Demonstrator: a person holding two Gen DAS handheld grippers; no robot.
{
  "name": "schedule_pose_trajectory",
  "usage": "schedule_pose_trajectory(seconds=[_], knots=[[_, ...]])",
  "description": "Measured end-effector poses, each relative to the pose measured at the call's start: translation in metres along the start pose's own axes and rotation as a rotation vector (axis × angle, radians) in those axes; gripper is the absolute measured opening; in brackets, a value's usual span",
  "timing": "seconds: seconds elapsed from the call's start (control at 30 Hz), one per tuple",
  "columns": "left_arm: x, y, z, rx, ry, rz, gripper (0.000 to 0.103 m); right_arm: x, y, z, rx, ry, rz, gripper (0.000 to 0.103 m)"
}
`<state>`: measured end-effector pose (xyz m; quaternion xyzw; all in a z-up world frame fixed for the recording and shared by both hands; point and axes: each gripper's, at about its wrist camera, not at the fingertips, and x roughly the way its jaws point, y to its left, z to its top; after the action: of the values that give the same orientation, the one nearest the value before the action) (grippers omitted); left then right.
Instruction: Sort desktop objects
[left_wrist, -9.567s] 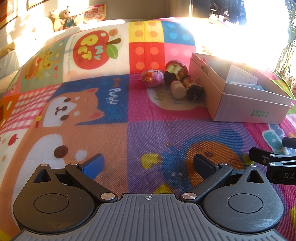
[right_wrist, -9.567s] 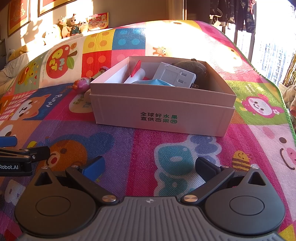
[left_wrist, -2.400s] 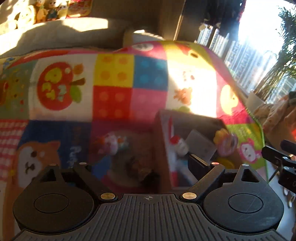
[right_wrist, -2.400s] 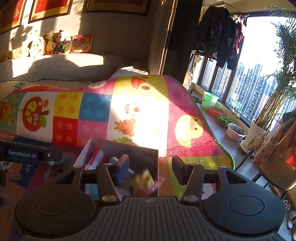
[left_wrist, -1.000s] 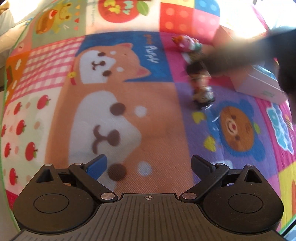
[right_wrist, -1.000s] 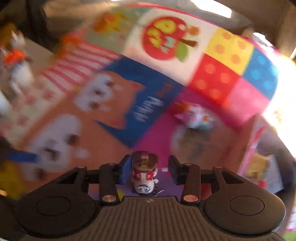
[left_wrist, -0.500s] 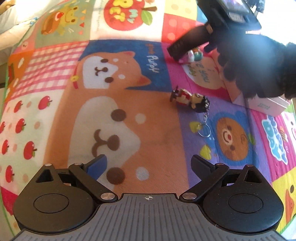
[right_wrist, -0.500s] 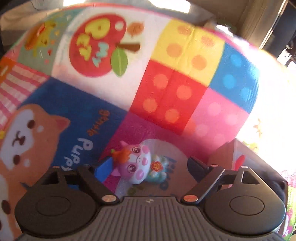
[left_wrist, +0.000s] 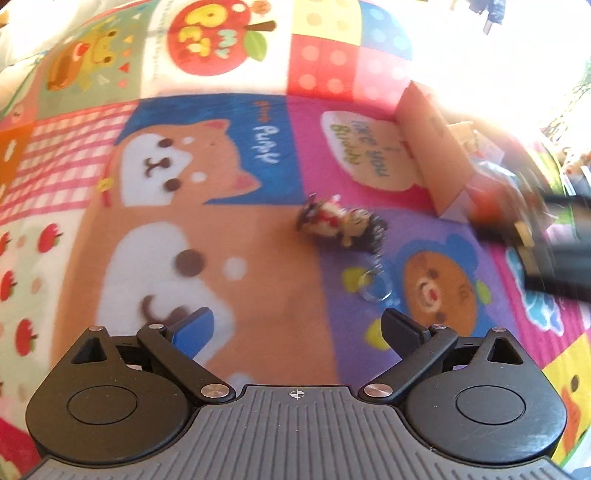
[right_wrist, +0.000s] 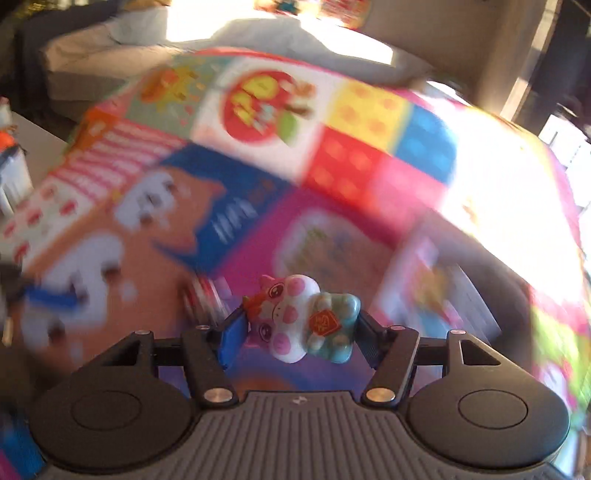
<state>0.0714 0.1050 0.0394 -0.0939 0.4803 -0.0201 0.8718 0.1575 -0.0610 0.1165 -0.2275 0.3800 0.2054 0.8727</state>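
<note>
My right gripper (right_wrist: 299, 332) has a pink-and-white cat toy (right_wrist: 295, 314) with a teal base between its pads. The jaws are closing and both pads touch the toy, which stays sharp while the mat behind it smears. A small doll keychain (left_wrist: 340, 221) lies on its side on the play mat (left_wrist: 258, 280), its key ring (left_wrist: 375, 284) toward me. My left gripper (left_wrist: 297, 328) hovers open over the mat below the doll, with nothing between its fingers. In the left wrist view the right gripper (left_wrist: 546, 240) is a dark blur at the right edge.
An open cardboard box (left_wrist: 432, 155) of small things stands at the mat's right, half washed out by sunlight; in the right wrist view the box (right_wrist: 447, 295) is blurred. A sofa (right_wrist: 110, 48) lies beyond the mat.
The right gripper's wide jaws have closed on the cat toy and carried it off the mat, swinging right toward the box. The doll keychain and the left gripper have stayed put.
</note>
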Motion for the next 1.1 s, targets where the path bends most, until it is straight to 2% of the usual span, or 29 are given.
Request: schedule_pose_trajectory(seconds=[0.13, 0.2, 0.3, 0.37, 0.4, 0.43, 0.53, 0.67, 0.77, 0.9, 0.97, 1.07, 1.1], knots=[[0.011, -0.014, 0.017, -0.005, -0.01, -0.066, 0.1, -0.018, -0.017, -0.052, 0.06, 0.111, -0.134, 0.063], [0.02, -0.023, 0.026, -0.019, -0.019, -0.067, 0.1, -0.019, -0.024, -0.074, 0.085, 0.172, -0.17, 0.063], [0.036, -0.038, 0.04, -0.028, -0.031, -0.015, 0.1, -0.026, -0.031, -0.098, 0.134, 0.212, -0.159, 0.063], [0.048, -0.044, 0.047, -0.02, -0.036, 0.067, 0.1, -0.03, -0.029, -0.107, 0.137, 0.21, -0.155, 0.064], [0.053, -0.045, 0.051, -0.024, -0.028, 0.103, 0.098, -0.031, -0.028, -0.111, 0.139, 0.208, -0.155, 0.067], [0.058, -0.045, 0.053, -0.038, -0.018, 0.12, 0.09, -0.033, -0.028, -0.114, 0.145, 0.208, -0.155, 0.07], [0.06, -0.044, 0.056, -0.048, -0.019, 0.154, 0.075, -0.035, -0.028, -0.121, 0.183, 0.209, -0.151, 0.079], [0.053, -0.047, 0.051, 0.002, -0.007, 0.138, 0.072, -0.037, -0.033, -0.127, 0.224, 0.222, -0.145, 0.087], [0.04, -0.066, 0.038, 0.111, -0.001, 0.091, 0.072, -0.037, -0.036, -0.133, 0.249, 0.254, -0.13, 0.088], [0.017, -0.106, 0.006, 0.329, 0.012, -0.07, 0.072, -0.038, -0.039, -0.142, 0.301, 0.292, -0.106, 0.101], [0.009, -0.122, -0.011, 0.44, 0.028, -0.147, 0.072, -0.038, -0.04, -0.146, 0.33, 0.313, -0.09, 0.101], [0.004, -0.136, -0.03, 0.546, 0.038, -0.158, 0.073, -0.035, -0.043, -0.155, 0.392, 0.354, -0.065, 0.103], [0.004, -0.137, -0.034, 0.561, 0.04, -0.149, 0.077, -0.035, -0.045, -0.158, 0.428, 0.358, -0.058, 0.103]])
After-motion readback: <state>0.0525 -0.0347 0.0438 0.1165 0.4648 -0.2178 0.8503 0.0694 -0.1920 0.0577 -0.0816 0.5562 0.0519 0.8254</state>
